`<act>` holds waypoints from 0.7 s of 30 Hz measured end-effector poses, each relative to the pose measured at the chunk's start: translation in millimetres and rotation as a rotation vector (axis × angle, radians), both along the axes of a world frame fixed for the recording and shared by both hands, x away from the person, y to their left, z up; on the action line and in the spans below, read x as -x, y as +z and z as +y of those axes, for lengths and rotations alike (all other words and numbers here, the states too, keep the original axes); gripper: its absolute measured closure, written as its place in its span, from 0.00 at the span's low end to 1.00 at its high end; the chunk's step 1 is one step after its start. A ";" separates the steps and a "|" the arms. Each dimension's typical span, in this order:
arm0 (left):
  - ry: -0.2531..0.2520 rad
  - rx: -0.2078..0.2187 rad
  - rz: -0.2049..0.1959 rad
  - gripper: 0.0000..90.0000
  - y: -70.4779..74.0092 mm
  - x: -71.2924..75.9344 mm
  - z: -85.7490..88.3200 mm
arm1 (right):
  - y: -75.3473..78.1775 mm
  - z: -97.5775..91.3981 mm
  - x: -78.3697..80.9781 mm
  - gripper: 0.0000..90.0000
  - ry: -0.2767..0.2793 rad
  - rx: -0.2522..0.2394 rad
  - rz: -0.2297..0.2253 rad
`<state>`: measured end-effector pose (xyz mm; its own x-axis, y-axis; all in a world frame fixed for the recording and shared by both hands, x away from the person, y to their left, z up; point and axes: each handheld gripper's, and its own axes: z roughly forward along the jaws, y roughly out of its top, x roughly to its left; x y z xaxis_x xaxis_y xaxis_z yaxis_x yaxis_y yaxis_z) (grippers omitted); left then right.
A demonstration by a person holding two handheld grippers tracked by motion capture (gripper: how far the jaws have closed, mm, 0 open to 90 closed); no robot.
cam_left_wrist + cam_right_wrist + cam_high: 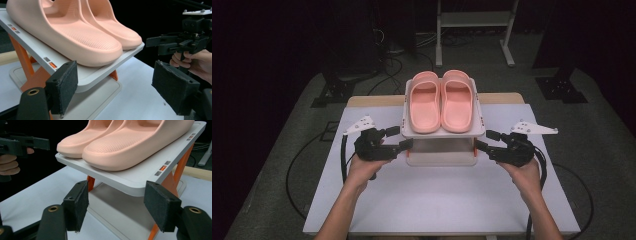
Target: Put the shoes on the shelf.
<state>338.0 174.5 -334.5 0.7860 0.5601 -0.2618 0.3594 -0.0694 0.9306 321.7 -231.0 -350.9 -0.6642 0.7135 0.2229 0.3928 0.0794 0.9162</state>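
Pink slippers (441,101) side by side atop white rack (443,133), mid-table. Left gripper (398,139) and right gripper (487,140) flanking rack's front corners, jaws apart, gripping nothing. Bare table (437,200) in front.

A white table (412,200) carried the work, its pale top bare across the near half and along both sides. A strip of light wood (372,100) showed along its far edge. Toward the far middle of the table stood a small white rack (442,159), its flat base plate resting directly on the tabletop. Orange struts (23,58) rose from that base to a tilted upper shelf (443,132). On the shelf, above the base, lay a pair of pink slippers (442,102), side by side and touching, heels toward the rack's near edge.
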 end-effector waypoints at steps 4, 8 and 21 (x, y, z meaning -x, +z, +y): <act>-0.003 -0.004 0.001 0.22 -3.0 1.4 0.1 | -2.2 -0.8 1.0 0.39 0.005 -0.004 -0.007; -0.006 -0.002 0.002 0.22 -6.0 2.4 -0.2 | -5.0 -1.3 2.1 0.36 0.014 0.004 -0.004; -0.002 -0.002 -0.008 0.20 -12.4 7.7 2.0 | -15.9 -4.3 6.2 0.33 0.016 0.001 -0.011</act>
